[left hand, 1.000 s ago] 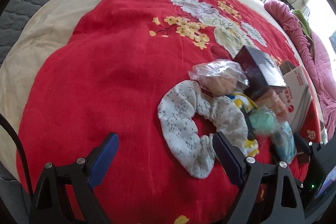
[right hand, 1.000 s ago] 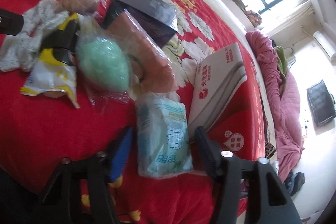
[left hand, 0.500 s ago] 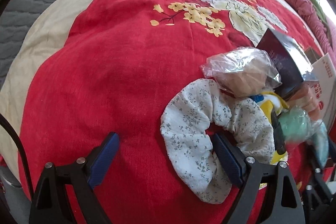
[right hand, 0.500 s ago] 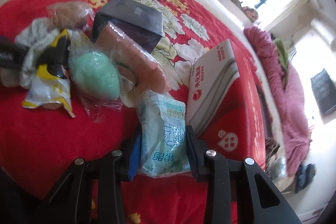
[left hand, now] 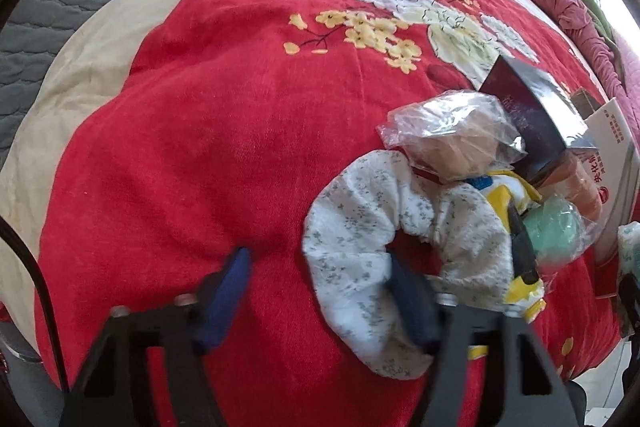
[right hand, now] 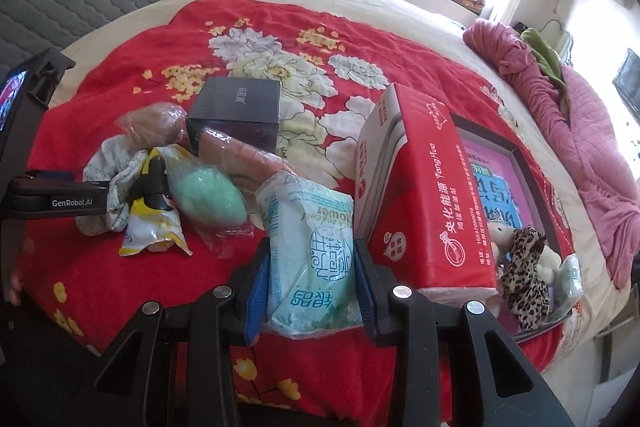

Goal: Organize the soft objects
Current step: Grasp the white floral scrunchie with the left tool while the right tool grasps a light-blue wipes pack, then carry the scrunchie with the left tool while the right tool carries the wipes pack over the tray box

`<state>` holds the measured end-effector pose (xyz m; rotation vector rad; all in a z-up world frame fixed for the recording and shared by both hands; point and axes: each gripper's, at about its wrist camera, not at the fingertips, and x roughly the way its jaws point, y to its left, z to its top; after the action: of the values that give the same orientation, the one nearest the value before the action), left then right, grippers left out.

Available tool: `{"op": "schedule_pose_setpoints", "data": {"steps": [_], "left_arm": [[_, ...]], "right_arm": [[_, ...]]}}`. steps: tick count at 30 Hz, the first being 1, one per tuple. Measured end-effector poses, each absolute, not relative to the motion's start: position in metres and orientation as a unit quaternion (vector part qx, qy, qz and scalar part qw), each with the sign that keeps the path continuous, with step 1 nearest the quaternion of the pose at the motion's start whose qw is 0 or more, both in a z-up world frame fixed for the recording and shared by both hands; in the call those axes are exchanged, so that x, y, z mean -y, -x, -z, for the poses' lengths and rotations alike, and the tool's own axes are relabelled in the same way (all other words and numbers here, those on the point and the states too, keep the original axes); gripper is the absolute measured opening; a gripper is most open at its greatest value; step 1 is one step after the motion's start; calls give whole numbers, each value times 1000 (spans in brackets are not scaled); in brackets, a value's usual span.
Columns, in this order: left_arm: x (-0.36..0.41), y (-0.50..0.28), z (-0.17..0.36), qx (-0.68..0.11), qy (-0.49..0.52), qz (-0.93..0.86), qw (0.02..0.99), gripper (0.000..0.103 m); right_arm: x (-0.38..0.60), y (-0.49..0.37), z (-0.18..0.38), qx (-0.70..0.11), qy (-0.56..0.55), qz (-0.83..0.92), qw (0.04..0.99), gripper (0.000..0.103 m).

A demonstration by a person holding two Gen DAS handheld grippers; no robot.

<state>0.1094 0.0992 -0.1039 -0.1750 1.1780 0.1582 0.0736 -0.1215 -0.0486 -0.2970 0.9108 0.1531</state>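
The red blanket covers the bed. On it, the red carton stands as landmark; right of it, a tray holds plush toys. Left of the carton, the right tool clenches the tissue pack; farther left, the left tool, released, straddles the floral cloth.

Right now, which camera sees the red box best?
The right wrist view. The red box stands whole there, its top and printed side clear, right beside the right gripper. The left wrist view catches only a strip of it at the right edge.

Two boxes; one tissue pack; three bagged items.
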Motion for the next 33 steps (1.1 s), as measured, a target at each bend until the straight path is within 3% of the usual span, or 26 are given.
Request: {"op": "schedule_pose_setpoints", "data": {"steps": [3,7,21,33], "left_arm": [[-98,-106,99,-548,85,-68,830,24],[-100,-101,95,-543,100,-58,832,11],[-89,-71,66,-525,101,-41,844,8],[-63,-55,3,-482,84,-23,872,8]], "right_arm": [[124,-68,44,-434,138,-74,887,39],[128,-64,37,-426,127,-76,892,39],[149,-52,12,-404,75,-77,908,39],[175,-37,-11,-382,35,-72,921,39]]}}
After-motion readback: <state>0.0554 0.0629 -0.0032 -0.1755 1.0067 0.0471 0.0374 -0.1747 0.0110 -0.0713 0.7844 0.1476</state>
